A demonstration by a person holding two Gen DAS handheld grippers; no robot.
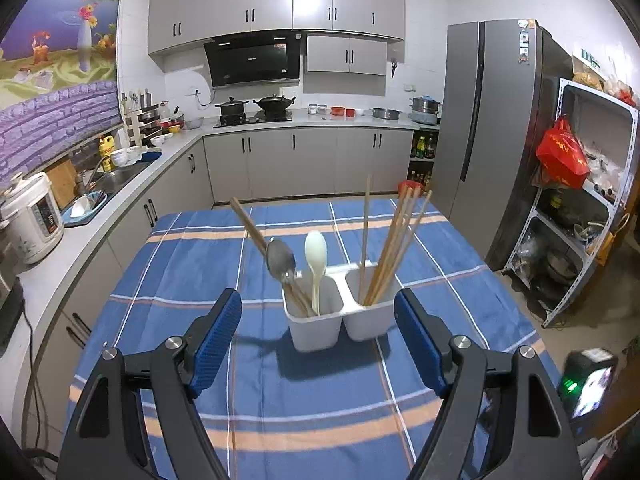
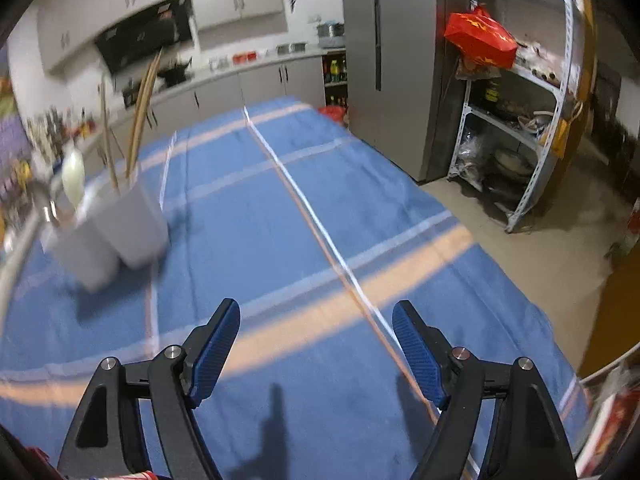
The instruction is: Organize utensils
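Observation:
A white two-compartment utensil holder [image 1: 320,330] stands on the blue plaid tablecloth [image 1: 280,412]. Its left compartment holds a metal spoon [image 1: 281,259], a white plastic spoon [image 1: 316,254] and a pair of chopsticks [image 1: 250,224]. Its right compartment holds several wooden chopsticks [image 1: 394,246]. My left gripper [image 1: 318,344] is open and empty, just in front of the holder, with the fingers to either side of it. My right gripper [image 2: 316,354] is open and empty over bare cloth; the holder [image 2: 116,232] shows blurred at that view's left with chopsticks [image 2: 140,120] standing in it.
A kitchen counter with a rice cooker [image 1: 34,216] and sink runs along the left. A grey fridge [image 1: 492,140] and a metal shelf rack [image 1: 588,208] stand to the right of the table. A lit device [image 1: 588,384] sits at the table's right edge.

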